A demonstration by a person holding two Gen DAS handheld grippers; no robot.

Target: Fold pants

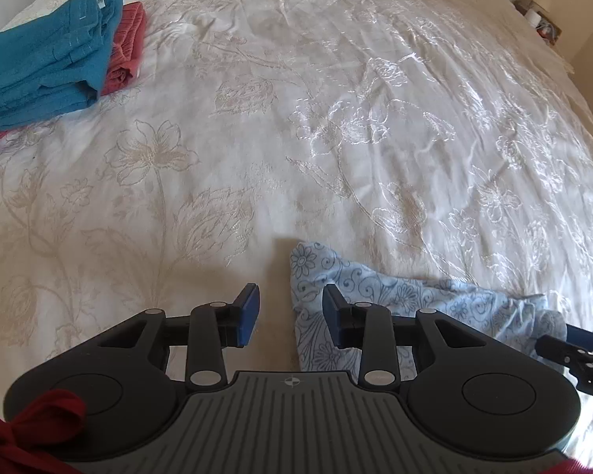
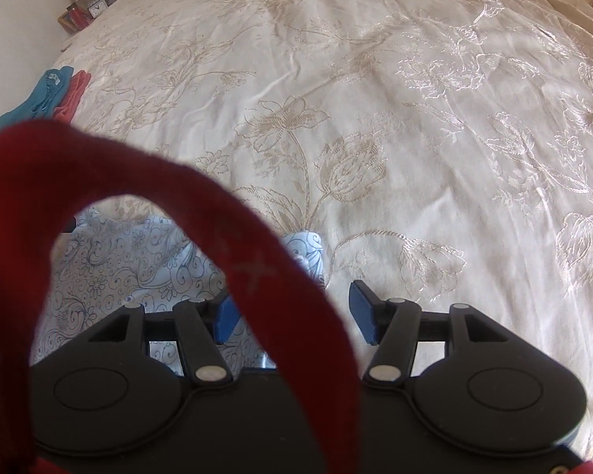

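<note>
Left hand-held gripper (image 1: pixel 290 314) points steeply down at the cream bedspread with embroidered flowers (image 1: pixel 336 118). Jaws apart, blue pads clear of cloth; bare bedspread shows in the gap between them. Nothing held.

The light blue pants with dark floral and swirl print (image 1: pixel 435 296) lie crumpled on the bed just right of that gap. One corner of the fabric rises ahead of the right-side finger and passes under it; whether the finger touches the cloth I cannot tell.

At the right edge of the left wrist view, the black body of the other tool shows, with white characters reading "0A", cut off by the frame edge.

Right hand-held gripper (image 2: pixel 292 314) also tilts down at the bed. Jaws spread wide, gripping nothing. A dark red fabric strap (image 2: pixel 257 268) loops close across the lens and hides part of the left-side finger. The patterned pants sit to the left of and beneath that finger, a small fold poking up just ahead of the gap.

Far ahead and left of both grippers: folded teal garment (image 1: pixel 47 59) stacked on a folded coral-red garment (image 1: pixel 124 47). A small white tag on the teal piece, too small to read.
</note>
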